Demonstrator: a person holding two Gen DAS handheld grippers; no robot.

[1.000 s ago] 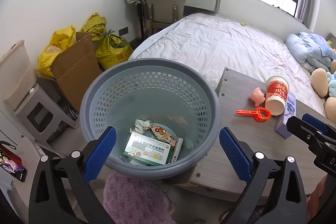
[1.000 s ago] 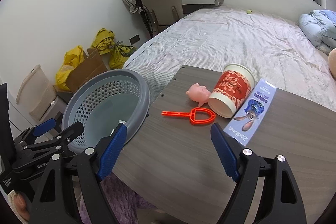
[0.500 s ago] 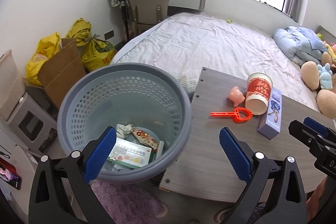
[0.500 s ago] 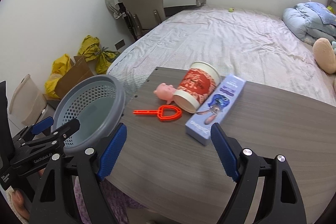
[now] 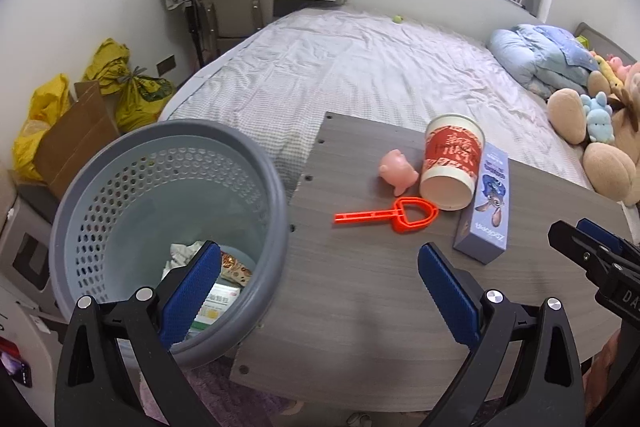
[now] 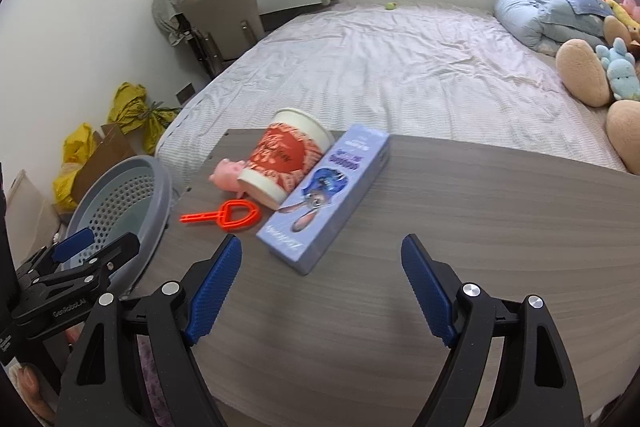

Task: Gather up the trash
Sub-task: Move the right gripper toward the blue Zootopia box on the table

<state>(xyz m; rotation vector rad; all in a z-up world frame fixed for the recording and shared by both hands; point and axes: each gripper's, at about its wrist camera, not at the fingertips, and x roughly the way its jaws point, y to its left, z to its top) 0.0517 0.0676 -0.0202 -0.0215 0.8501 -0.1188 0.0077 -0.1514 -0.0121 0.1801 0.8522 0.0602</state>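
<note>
A: What's ahead of the right tongs [image 6: 321, 285]?
B: A blue box [image 6: 326, 197] and a cup [image 6: 286, 159] lie on the grey bench [image 6: 460, 247]; the bed [image 6: 400, 67] is beyond.
A: And the left tongs [image 5: 319, 293]?
B: Both spread apart, empty; the bin [image 5: 120, 195] is at their left.

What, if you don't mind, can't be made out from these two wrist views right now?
- Trash in the basket: left wrist view, partly hidden by the left gripper finger and the near rim; not visible in the right view.
- Paper cup interior: its mouth faces away in both views.
- Blue box lettering: right wrist view, blurred.
- Pink toy: right wrist view, partly behind the cup.
- Table near edge: cut off below the right gripper.
</note>
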